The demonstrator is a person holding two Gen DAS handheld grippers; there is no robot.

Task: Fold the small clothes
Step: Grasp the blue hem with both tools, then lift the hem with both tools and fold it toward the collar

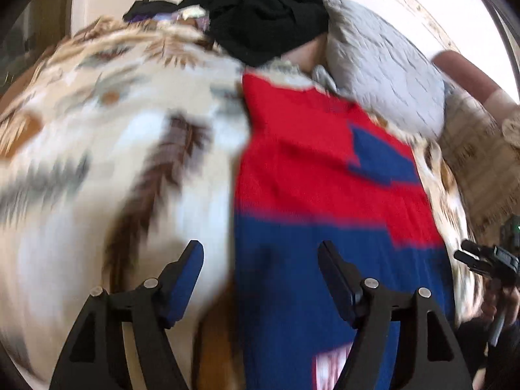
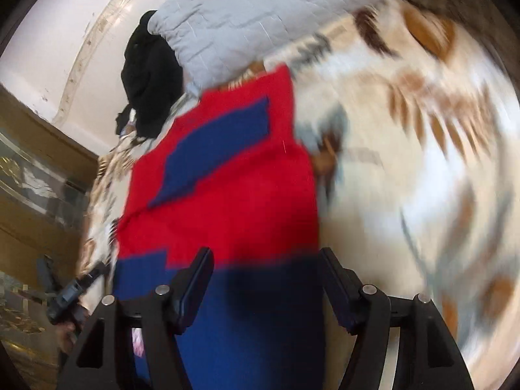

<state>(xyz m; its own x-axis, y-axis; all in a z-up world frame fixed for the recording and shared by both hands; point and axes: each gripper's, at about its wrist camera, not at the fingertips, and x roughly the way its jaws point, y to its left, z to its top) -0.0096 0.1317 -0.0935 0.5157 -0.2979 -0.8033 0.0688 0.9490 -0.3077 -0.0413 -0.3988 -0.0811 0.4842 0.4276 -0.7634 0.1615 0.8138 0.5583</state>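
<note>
A red and blue knitted garment (image 1: 308, 175) lies flat on a patterned bedspread (image 1: 97, 130). It also shows in the right wrist view (image 2: 227, 188). My left gripper (image 1: 261, 253) is open, hovering above the garment's near left edge, with nothing between its fingers. My right gripper (image 2: 266, 260) is open above the garment's blue near part, also empty. The right gripper shows at the right edge of the left wrist view (image 1: 481, 260). The left gripper shows at the lower left of the right wrist view (image 2: 74, 292). Both views are motion blurred.
A grey quilted pillow (image 1: 383, 65) and a pile of black clothes (image 1: 266, 13) lie at the head of the bed beyond the garment. A wooden cabinet with glass (image 2: 39, 175) stands to the left of the bed. A white wall is behind.
</note>
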